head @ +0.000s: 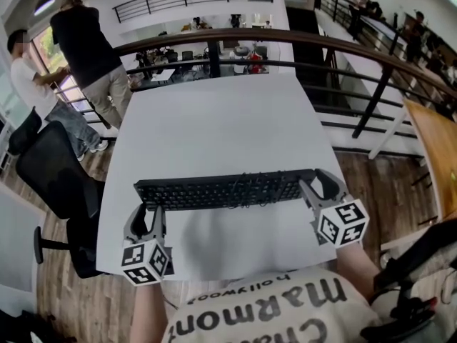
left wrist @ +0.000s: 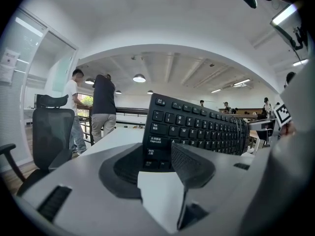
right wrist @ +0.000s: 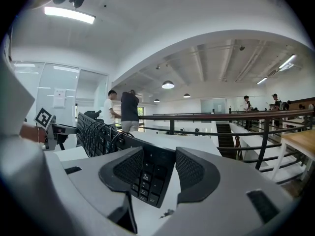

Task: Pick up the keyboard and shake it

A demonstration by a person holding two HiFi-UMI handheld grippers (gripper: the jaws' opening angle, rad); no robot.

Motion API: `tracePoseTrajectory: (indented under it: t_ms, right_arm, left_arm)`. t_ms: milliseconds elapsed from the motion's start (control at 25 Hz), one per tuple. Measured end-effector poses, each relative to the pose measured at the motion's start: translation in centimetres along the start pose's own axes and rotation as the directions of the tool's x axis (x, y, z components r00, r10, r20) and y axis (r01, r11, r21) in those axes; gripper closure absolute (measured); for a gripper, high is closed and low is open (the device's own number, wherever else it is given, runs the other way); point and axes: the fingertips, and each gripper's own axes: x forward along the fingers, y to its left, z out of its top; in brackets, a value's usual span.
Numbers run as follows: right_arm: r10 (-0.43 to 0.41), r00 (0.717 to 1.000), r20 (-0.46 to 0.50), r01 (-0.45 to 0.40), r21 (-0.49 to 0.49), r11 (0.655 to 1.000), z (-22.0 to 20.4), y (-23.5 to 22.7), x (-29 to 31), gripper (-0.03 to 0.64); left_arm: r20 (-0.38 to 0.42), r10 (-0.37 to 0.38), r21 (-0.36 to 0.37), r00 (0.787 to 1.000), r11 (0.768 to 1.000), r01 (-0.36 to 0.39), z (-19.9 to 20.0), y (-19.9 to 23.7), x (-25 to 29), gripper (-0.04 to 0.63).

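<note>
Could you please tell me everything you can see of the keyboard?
The keyboard is black, full-size, plastic-looking, with white legends and a dark cable looped on it. It sits crosswise over the white table, seemingly raised and tilted, number row uppermost. The left gripper clamps its left end, the right gripper its right end.

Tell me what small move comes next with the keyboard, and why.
Probably start a short up-and-down shake. The left gripper and right gripper each clamp an end of the keyboard, which looks tilted and off the table, so only shaking seems left.
</note>
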Motion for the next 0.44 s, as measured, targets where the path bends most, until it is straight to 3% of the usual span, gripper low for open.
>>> tracePoseTrajectory:
  t_ms: [440]
  right_arm:
    - [-0.013,1.0,-0.003,0.013,0.006,1.0,-0.6,0.4,-2.5,0.405]
  left_arm:
    - [-0.008,-0.007,0.006,1.0,1.0,0.007,-0.7,-0.9,-1.7,0.416]
